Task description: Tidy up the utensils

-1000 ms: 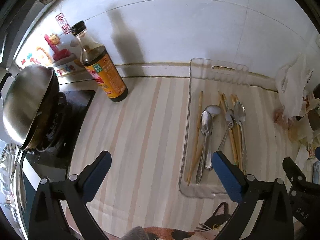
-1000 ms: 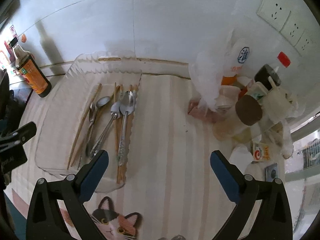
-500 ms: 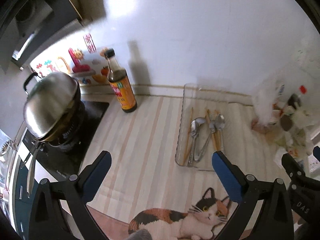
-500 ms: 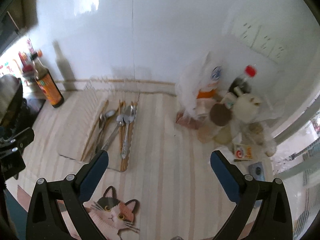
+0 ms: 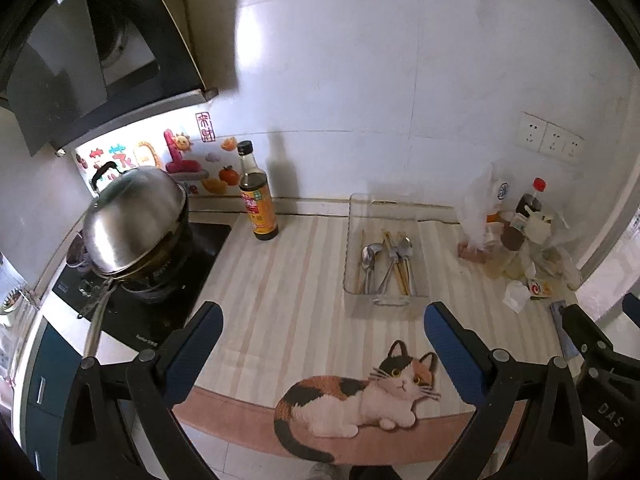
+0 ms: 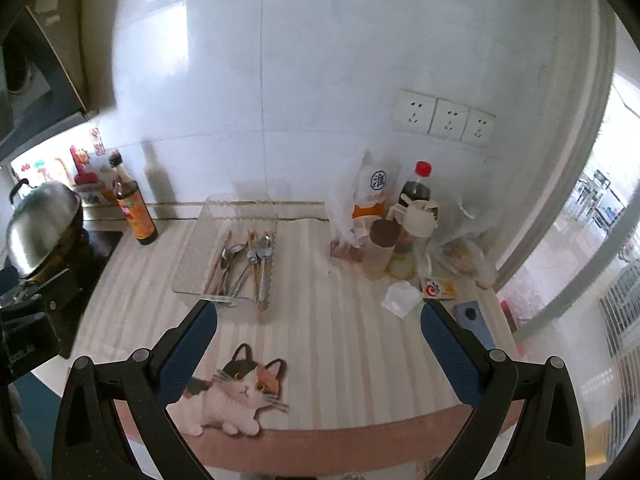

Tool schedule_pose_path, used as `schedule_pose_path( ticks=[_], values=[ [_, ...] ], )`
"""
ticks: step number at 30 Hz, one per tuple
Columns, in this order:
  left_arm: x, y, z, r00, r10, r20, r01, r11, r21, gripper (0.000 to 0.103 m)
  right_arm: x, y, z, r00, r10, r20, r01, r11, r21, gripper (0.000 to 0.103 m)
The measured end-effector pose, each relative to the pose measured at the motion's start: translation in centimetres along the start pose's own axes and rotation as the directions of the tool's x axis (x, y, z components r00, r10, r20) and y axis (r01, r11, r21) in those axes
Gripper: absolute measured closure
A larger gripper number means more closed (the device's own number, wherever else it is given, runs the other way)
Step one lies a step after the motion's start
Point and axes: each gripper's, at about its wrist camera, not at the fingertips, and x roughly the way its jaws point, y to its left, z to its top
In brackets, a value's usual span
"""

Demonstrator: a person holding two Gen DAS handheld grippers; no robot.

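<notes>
Both tongs are spread wide and grip nothing: the left tongs [image 5: 322,322] and the right tongs [image 6: 318,320] hang above the near edge of the striped counter [image 5: 288,280]. From the left, a steel domed lid [image 5: 132,224] covers a wok on the black stove, then a dark sauce bottle with an orange label [image 5: 256,196] stands by the wall. The clear plastic tray [image 5: 384,304] lies mid-counter, holding metal spoons [image 5: 370,260] and wooden chopsticks [image 5: 398,270]. Bottles and white bags [image 6: 400,220] crowd the right.
</notes>
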Motion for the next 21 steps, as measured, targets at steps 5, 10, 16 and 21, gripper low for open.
schedule_pose_path(
  ticks=[5, 10, 16, 21],
  values=[
    [-2.9, 0.3, -0.9, 0.999, -0.013, 0.032, 0.013, 1.0, -0.002, 0.0, -4.3, -0.2, -1.5, 0.999, 0.01, 0.035, -0.011, 1.0, 0.021, 0.0],
    [-5.4, 0.4, -1.6, 0.998, -0.021, 0.061, 0.02, 1.0, 0.012, 0.0, -7.4, -0.3, -2.0, 0.997, 0.014, 0.072, -0.017, 0.999, 0.041, 0.0],
    [-7.0, 0.8, -2.2, 0.997, -0.028, 0.065, 0.028, 0.999, 0.016, 0.0, -10.0, -0.1, -2.3, 0.994, 0.021, 0.104, -0.027, 0.998, 0.056, 0.0],
    [-7.3, 1.1, -2.5, 0.997, -0.024, 0.07, 0.024, 1.0, 0.012, 0.0, -11.1, 0.1, -2.3, 0.994, 0.012, 0.111, -0.017, 0.998, 0.053, 0.0]
  ],
)
